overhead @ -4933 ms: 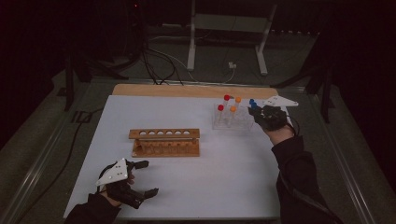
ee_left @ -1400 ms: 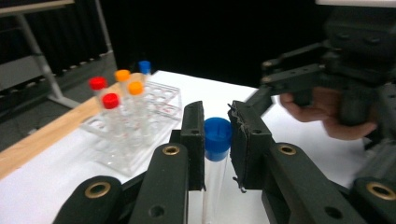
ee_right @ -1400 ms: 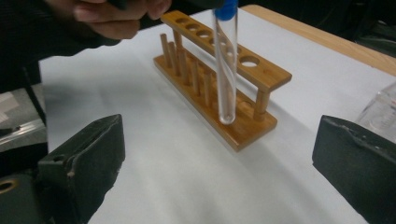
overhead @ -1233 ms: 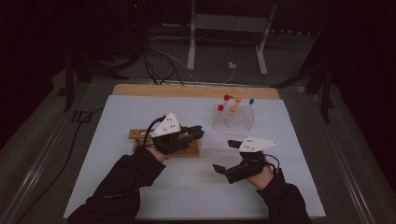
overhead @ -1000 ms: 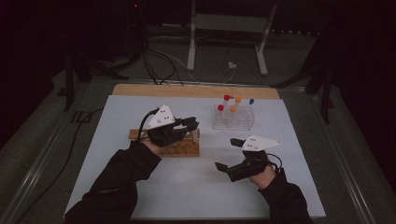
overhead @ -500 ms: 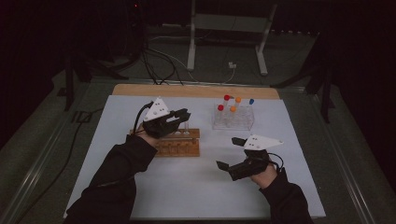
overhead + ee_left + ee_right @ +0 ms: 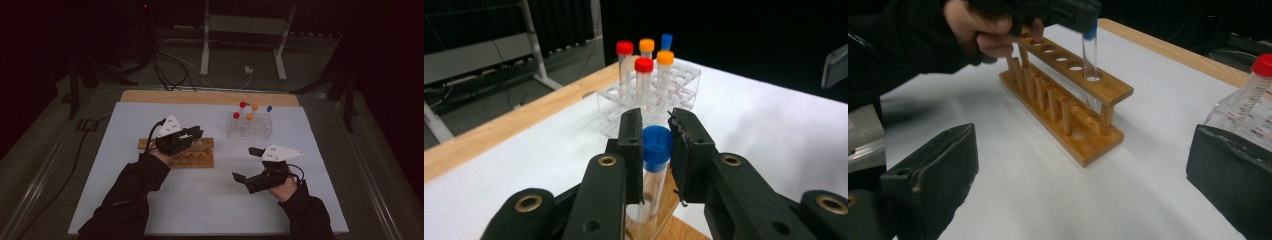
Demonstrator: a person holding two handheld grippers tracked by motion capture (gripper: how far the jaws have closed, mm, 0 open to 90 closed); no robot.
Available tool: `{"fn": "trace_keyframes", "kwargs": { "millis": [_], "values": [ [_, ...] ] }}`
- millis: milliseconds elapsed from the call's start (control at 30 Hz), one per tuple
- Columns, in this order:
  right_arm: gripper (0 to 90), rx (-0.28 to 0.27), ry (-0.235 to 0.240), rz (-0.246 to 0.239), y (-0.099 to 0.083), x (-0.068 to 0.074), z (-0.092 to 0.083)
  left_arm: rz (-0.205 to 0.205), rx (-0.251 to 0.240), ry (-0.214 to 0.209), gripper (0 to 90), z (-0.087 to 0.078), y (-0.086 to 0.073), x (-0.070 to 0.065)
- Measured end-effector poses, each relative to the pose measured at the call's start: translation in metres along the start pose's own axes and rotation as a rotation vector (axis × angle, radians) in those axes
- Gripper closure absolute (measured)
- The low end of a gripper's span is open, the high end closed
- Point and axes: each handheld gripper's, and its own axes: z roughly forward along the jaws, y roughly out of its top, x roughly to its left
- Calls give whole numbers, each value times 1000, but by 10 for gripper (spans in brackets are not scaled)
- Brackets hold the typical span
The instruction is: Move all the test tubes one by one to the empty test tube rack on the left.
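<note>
While the left gripper's (image 7: 655, 150) fingers are clamping the blue-capped tube (image 7: 655, 159) just below its cap, its lower end is entering the end hole of the wooden rack (image 7: 1063, 100) on the table (image 7: 210, 210). Next, I judge, comes lowering it straight, then releasing. The right gripper (image 7: 252, 165) is hovering nearby, fingers wide apart and empty.

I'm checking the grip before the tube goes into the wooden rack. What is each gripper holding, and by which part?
The left gripper holds a blue-capped test tube by its cap. The right gripper holds nothing; its jaws are open.
</note>
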Motion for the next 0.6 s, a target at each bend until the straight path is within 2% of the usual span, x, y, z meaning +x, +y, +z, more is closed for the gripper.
{"fn": "trace_keyframes", "kwargs": {
  "millis": [200, 433, 600],
  "values": [
    [1, -15, -1, 5, 0, 0, -1, -9, 12, 1, 775, 4, -8, 0],
    [2, -25, 6, 1, -3, -2, -1, 4, 40, 4, 775, 8, -13, -1],
    [1, -29, 28, -8, -2, -4, -1, -11, 42, -4, 774, 10, -16, 0]
  ]
}}
